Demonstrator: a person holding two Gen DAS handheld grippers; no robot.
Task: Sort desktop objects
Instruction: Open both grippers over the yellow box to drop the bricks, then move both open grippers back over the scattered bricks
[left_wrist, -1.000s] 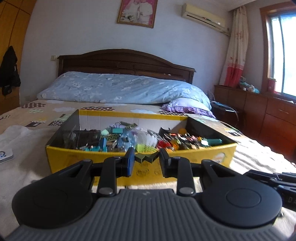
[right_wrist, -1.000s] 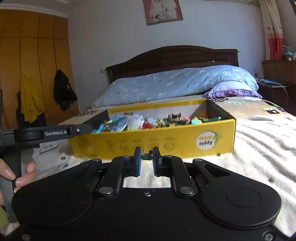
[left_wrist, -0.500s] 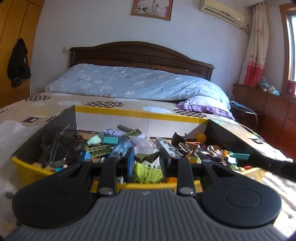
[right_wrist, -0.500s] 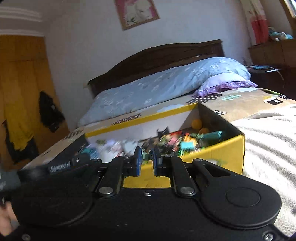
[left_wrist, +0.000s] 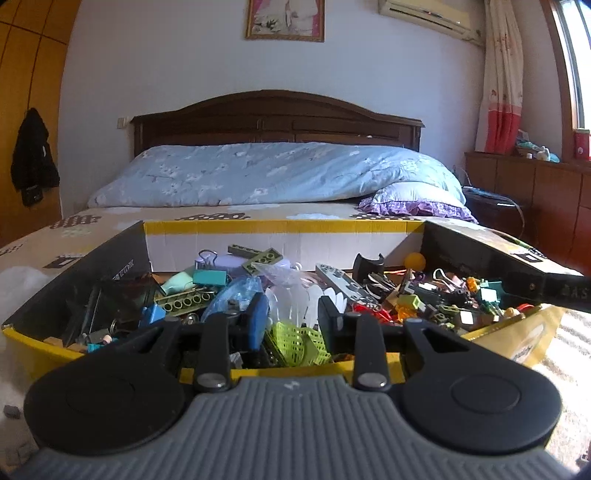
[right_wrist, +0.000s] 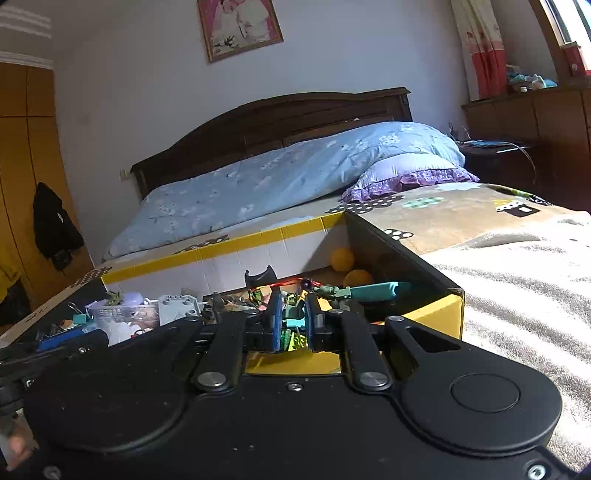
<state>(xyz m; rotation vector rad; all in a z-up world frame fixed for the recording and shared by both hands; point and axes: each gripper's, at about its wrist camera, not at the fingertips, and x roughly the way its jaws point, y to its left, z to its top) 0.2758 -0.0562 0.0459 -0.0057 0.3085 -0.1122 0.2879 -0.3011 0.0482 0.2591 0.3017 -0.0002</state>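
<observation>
A yellow cardboard box (left_wrist: 280, 226) full of small bricks, clips and toys lies on the bed. My left gripper (left_wrist: 293, 317) hangs over its near edge with its jaws opening. Nothing is pinched between them; a green mesh basket (left_wrist: 295, 343) and white plastic lie below in the box. My right gripper (right_wrist: 291, 317) is over the right part of the box (right_wrist: 436, 317). Its jaws stand narrow and are starting to open, with a small green piece (right_wrist: 293, 314) still between the pads. Beyond it lie a teal pen (right_wrist: 376, 290) and orange balls (right_wrist: 341, 258).
The box sits on a white fuzzy blanket (right_wrist: 517, 280). A blue quilt (left_wrist: 273, 173), a purple pillow (left_wrist: 413, 203) and a dark headboard are behind it. Wooden cabinets (left_wrist: 535, 184) stand at the right. Small dark bits (left_wrist: 11, 411) lie on the blanket at the left.
Both grippers moved forward to over the box. The left jaws widened and the dark olive piece they held is gone from between them. The right still carries its green piece.
</observation>
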